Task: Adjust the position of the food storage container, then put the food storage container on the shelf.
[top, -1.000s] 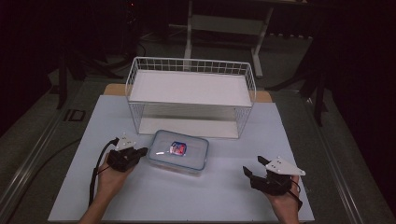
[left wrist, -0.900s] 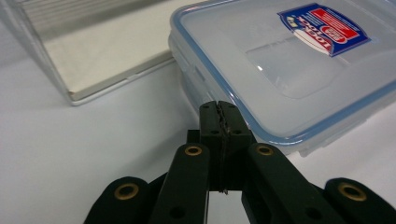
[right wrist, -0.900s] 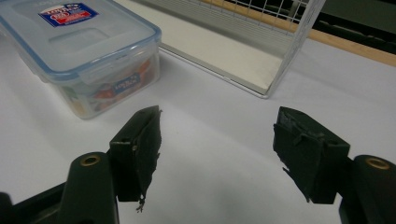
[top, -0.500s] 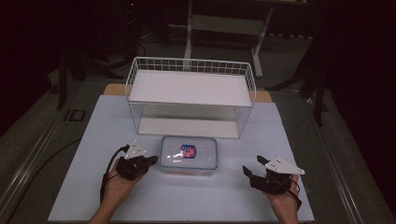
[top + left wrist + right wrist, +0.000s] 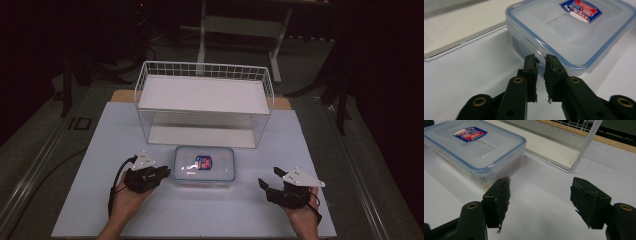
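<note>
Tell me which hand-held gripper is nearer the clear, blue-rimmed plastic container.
Left. The left hand-held gripper sits right at the left end of the clear, blue-rimmed plastic container, jaws nearly closed at its edge. The right hand-held gripper rests apart, off its right end, jaws open.

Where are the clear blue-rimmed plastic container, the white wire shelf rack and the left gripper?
Clear blue-rimmed plastic container (image 5: 204, 165): high view, lid centre.
White wire shelf rack (image 5: 205, 94): high view, top shelf board.
Left gripper (image 5: 540, 59): left gripper view, between fingertips.

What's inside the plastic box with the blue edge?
The box is shut with a cloudy lid bearing a red-and-blue sticker. Colourful patches show faintly through its side in the right gripper view, but what they are is hidden.
</note>
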Demonstrator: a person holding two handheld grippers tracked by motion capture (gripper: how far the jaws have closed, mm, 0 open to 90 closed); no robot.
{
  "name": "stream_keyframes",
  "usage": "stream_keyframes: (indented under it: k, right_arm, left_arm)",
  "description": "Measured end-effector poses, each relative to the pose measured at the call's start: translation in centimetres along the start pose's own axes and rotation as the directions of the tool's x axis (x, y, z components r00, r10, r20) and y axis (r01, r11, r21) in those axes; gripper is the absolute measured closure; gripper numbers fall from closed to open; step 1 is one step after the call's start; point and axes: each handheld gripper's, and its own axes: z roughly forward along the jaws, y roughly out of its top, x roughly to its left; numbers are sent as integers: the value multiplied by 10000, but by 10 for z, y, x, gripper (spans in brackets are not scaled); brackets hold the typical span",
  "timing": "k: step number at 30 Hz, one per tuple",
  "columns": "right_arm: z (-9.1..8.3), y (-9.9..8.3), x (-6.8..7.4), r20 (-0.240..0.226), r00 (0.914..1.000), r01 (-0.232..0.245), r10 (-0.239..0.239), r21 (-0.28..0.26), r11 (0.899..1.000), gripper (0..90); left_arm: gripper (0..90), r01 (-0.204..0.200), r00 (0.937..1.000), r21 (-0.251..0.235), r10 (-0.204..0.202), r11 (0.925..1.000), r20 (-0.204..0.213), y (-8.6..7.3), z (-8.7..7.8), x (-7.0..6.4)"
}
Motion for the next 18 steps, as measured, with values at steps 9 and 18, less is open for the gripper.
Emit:
stream_keyframes:
  k: [9,18]
  right_arm:
    - [2,1,-1,-149,9997,-194,193,-76,9998,318]
    - [15,12,5,-796,9926,-930,920,-81,9956,347]
  left_arm:
    - [548,860,9962,-722,-847,9937,205,1,-10,8]
    - [388,1158,9933,-871,-1156,9894,67,6,-7,4]
